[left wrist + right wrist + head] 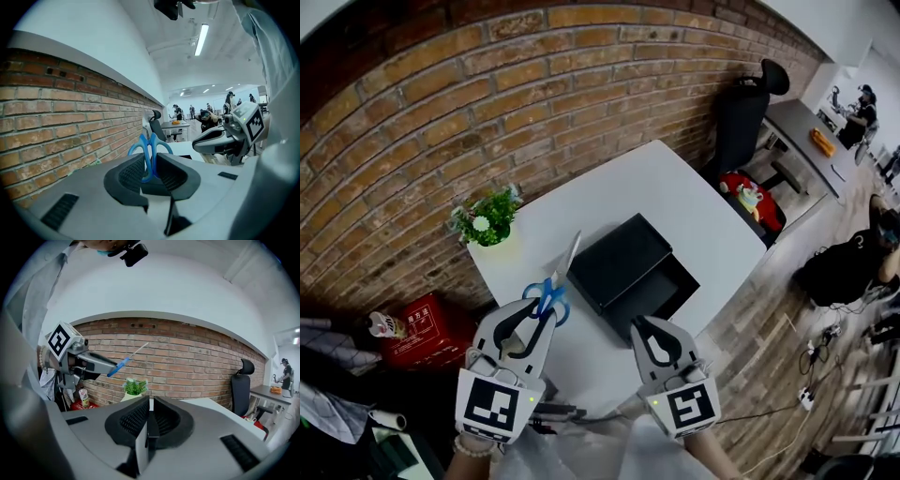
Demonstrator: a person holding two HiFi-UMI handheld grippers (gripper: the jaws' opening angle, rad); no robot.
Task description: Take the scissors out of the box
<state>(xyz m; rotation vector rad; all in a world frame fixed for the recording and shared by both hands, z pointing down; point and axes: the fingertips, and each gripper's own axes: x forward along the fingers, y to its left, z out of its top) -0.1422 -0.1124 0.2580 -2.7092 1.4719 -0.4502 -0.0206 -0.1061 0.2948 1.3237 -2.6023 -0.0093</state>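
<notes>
Blue-handled scissors [551, 292] are off the desk [675, 187], pinched in the left claw [542, 311].

Head view: the blades slant up and away toward the brick wall [487, 103], with the handle loops at the claw tips. The black box [667, 292] sits open on the desk, just right of the scissors. What looks like its lid [619, 255] lies over the far part. The scissors touch neither. The right claw [654, 330] hovers at the box's near edge. A plant [485, 220] stands at the desk's far left corner.

Left gripper view: both jaws press on the scissors [149, 149], and the blue loops rise between them. The right claw [220, 138] shows to the right, well apart.

Right gripper view: the right claw [149, 414] has its jaws pressed together with nothing between them. At upper left the left claw [101, 364] holds the scissors [126, 359] aslant against the bricks.

Progress, by my reading: the scissors are out of the box, so the main step looks done. What is left, if anything, is to set them down on open desk and let go.
</notes>
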